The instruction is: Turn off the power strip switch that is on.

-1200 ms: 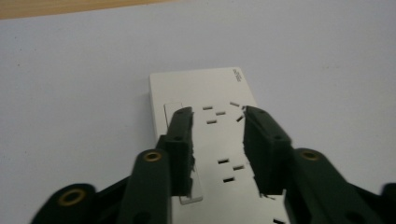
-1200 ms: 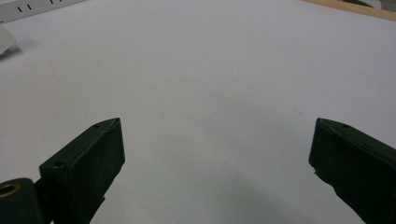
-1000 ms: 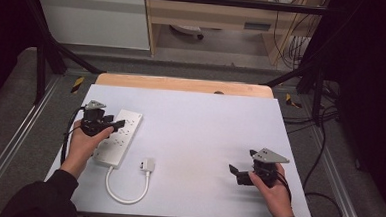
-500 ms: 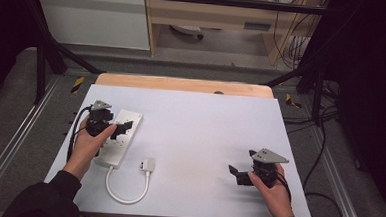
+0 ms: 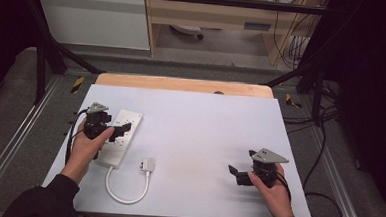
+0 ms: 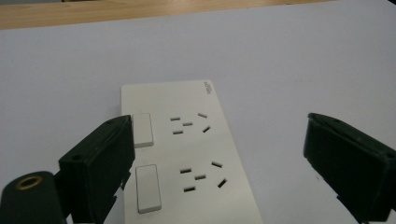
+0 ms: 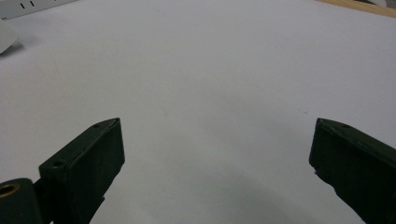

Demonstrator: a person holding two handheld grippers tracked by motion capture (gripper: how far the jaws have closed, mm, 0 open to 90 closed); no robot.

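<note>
A: Status on the left gripper (image 5: 122,130)?

B: Jaws wide apart, holding nothing. It hangs over the power strip (image 5: 121,135), which lies flat at about 9 o'clock on the table (image 5: 204,134), long axis running toward 1 o'clock. In the left gripper view the jaws straddle the strip (image 6: 187,158): one jaw sits by the rocker switches (image 6: 142,130), the other stands off the far long edge.

A: Right gripper (image 5: 236,173)?

B: At roughly 4 o'clock, well apart from the strip. Jaws spread wide, empty, bare table under them.

A: How will the strip handle?

B: My read: rigid plastic shell, light to moderate weight, smooth faces, so likely a bit slippery. Not fragile, but the switches could toggle under a jaw.

A: Grip point?

B: Across the short width, on the two long side edges, clear of switches and sockets (image 6: 189,123). Mid-length should balance best.

A: Anything that drags?

B: The white cord (image 5: 127,187) loops off the near end toward 6 o'clock, with the plug (image 5: 147,163) lying just beside the strip. Soft and floppy; expect it to trail and tug on a lift.
</note>
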